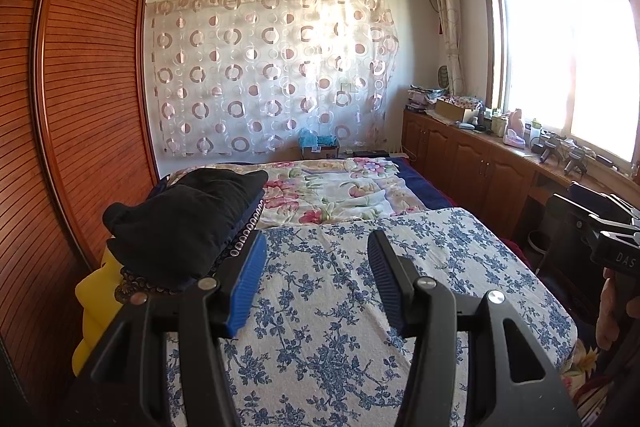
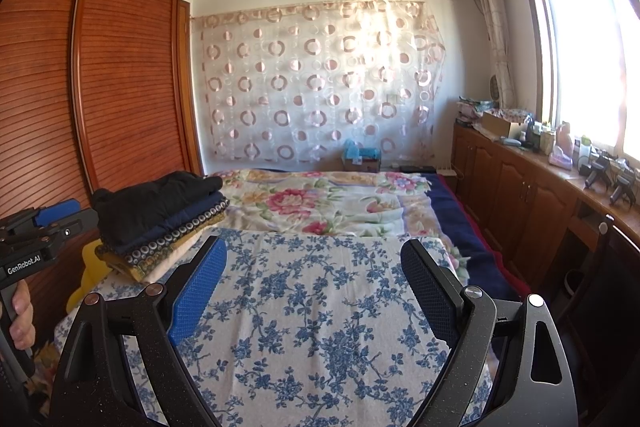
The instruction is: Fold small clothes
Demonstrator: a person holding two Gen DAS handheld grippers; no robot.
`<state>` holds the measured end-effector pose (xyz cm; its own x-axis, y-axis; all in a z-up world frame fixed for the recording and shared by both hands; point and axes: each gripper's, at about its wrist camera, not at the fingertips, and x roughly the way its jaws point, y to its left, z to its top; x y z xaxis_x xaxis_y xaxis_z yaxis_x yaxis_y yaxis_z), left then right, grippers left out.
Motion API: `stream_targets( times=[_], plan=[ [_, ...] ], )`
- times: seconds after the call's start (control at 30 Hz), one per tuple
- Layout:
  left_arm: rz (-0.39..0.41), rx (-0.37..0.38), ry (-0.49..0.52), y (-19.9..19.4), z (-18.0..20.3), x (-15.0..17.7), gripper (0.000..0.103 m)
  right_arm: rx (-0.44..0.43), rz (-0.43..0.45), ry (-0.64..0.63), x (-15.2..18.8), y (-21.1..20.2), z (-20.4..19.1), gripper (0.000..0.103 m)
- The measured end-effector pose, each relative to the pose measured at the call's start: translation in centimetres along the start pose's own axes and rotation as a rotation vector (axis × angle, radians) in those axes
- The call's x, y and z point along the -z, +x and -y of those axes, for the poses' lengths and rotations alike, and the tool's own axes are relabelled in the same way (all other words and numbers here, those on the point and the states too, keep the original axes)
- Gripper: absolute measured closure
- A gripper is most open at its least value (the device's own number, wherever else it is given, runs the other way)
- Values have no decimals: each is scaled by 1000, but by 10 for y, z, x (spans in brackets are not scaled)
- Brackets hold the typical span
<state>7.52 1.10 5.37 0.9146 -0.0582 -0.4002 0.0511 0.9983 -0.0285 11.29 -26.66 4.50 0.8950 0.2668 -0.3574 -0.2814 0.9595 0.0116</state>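
Bedroom, daylight streaming through window (image 1: pixel 568 59). Left tongs (image 1: pixel 316 279) hovering over blue-flowered cloth (image 1: pixel 332 307), jaws standing half apart, gripping nothing. Right tongs (image 2: pixel 314 283) hovering over same cloth, jaws gaping wide, also gripping nothing. Stack of folded clothes (image 1: pixel 188 223), black piece lying on top, sitting just left of left tongs, beside wardrobe (image 1: pixel 84 75). Floral quilt (image 1: pixel 336 191) spreading beyond both tongs. Hand (image 2: pixel 18 311) gripping left tongs' handle at right camera's left edge.
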Motion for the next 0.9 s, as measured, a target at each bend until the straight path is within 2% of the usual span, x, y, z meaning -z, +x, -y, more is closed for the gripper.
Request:
stream_targets(
  times=[0.9],
  plan=[
    [3,0,1,-1,1,1,51,3,5,5,0,-3,4,12]
  ],
)
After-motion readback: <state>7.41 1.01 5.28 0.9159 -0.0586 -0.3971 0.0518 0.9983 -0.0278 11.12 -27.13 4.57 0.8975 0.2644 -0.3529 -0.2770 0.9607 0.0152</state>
